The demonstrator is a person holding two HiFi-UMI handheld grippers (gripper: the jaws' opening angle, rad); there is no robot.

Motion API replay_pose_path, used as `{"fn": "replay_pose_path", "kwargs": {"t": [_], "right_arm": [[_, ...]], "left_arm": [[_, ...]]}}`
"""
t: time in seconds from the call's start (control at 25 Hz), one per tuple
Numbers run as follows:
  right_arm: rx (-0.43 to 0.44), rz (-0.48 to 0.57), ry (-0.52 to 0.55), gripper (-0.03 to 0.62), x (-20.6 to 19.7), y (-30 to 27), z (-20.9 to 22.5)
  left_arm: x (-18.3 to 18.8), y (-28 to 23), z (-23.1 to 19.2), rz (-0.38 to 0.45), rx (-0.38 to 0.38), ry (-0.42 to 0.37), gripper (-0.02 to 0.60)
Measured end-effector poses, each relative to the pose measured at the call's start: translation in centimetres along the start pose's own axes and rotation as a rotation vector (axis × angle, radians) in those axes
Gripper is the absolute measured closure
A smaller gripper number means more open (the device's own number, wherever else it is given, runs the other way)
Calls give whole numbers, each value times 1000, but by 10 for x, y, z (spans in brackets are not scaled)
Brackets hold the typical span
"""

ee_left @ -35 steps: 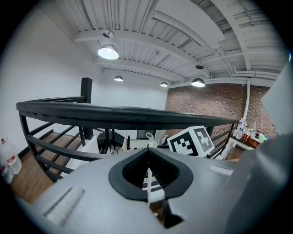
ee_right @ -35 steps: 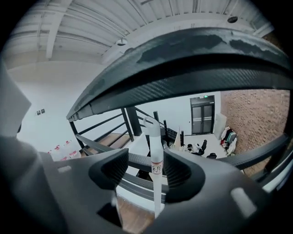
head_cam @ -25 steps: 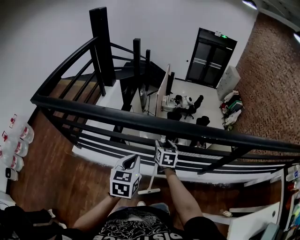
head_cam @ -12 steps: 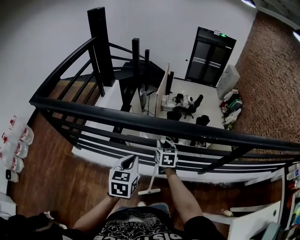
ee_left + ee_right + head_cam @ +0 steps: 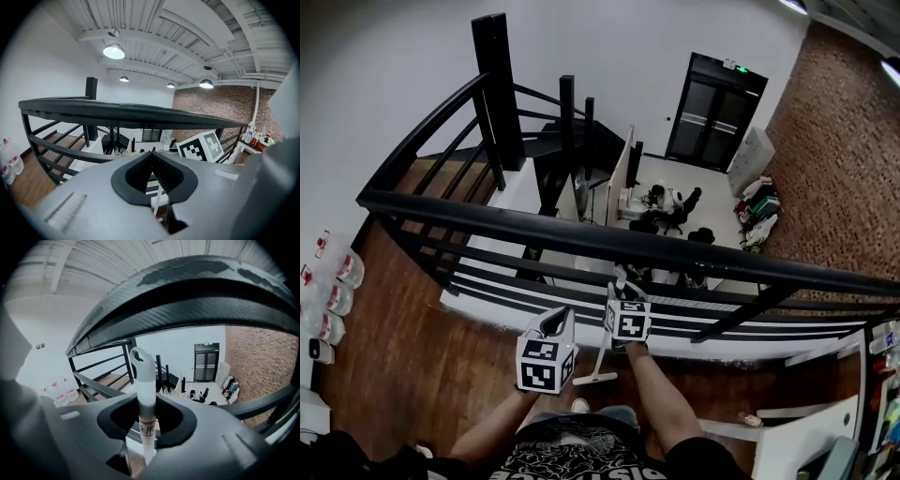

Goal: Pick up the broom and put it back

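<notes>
A broom with a white handle (image 5: 603,349) stands upright on the wooden floor, its head (image 5: 594,379) close to my feet. My right gripper (image 5: 622,286) is shut on the upper handle, just below the railing. In the right gripper view the handle (image 5: 143,376) rises between the pads, and its loop end pokes above my right gripper (image 5: 146,401). My left gripper (image 5: 557,321) hovers to the left of the broom with nothing in it. In the left gripper view the tips of the left gripper (image 5: 152,153) meet, and the handle (image 5: 158,199) shows beyond them.
A black metal railing (image 5: 609,246) runs across directly ahead, with a drop to a lower floor of desks and seated people behind it. Water bottles (image 5: 337,286) stand at the left wall. A white shelf unit (image 5: 825,427) is at the right.
Hardly anything differs. Both grippers and the broom sit almost where they were, and the whole view has drifted slightly.
</notes>
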State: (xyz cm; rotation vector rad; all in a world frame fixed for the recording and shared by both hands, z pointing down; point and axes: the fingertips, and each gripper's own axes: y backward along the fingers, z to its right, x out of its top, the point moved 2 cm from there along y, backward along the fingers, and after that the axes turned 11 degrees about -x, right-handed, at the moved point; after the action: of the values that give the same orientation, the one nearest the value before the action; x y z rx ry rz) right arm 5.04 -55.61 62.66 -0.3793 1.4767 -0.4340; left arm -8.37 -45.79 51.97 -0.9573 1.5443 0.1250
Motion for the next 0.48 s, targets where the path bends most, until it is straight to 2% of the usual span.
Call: {"fn": "replay_pose_path", "kwargs": {"t": [0.48], "right_arm": [[15, 36, 9, 502, -18, 62, -6]], "left_arm": [[-17, 12, 23, -4, -10, 10, 577]]}}
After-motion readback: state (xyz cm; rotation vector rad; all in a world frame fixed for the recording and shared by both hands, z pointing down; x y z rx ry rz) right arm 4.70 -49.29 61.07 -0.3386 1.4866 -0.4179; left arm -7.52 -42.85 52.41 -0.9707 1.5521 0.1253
